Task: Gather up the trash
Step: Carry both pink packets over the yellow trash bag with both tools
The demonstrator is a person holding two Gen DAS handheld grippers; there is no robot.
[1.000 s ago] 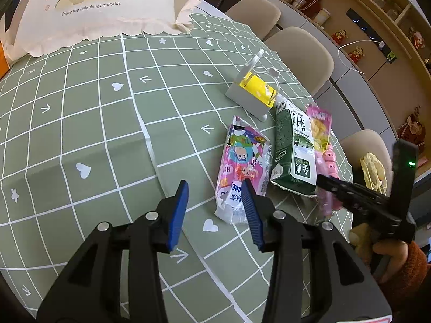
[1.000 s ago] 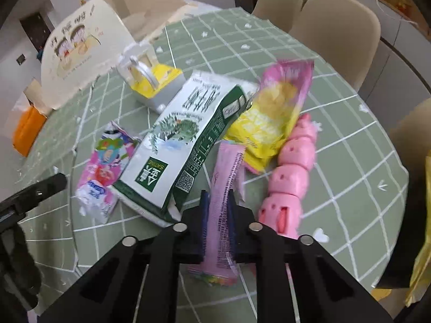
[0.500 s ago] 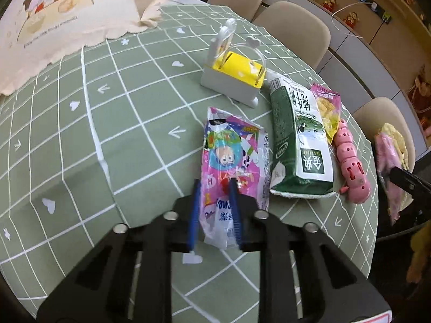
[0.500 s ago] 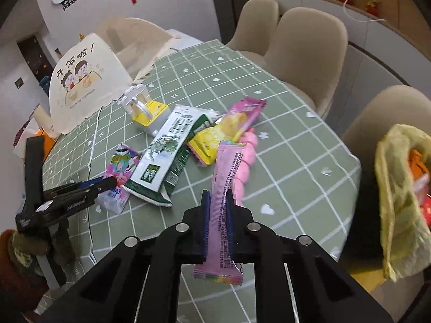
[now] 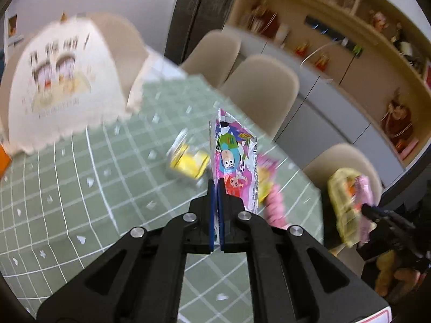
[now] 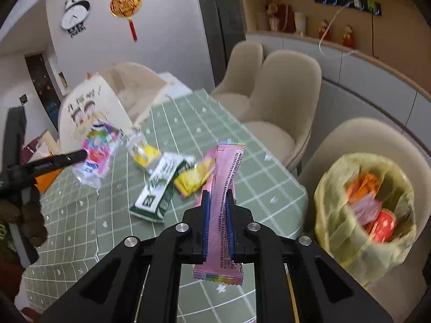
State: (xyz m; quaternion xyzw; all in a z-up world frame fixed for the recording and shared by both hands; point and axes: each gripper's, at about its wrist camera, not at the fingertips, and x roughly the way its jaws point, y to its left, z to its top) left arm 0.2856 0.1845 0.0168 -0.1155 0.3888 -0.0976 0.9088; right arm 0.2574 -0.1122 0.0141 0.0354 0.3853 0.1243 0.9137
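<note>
Both grippers carry trash above the table [image 6: 269,177]. The right gripper [image 6: 216,207] is clamped on a long pink wrapper [image 6: 225,188], the lined bin [image 6: 363,204] waiting at its three o'clock. The left gripper [image 5: 217,202], jaws nearly shut, pinches a cartoon packet [image 5: 233,161] by what looks like one thin edge, though blur hides it. A quick swing could slip that packet free short of the bin
</note>
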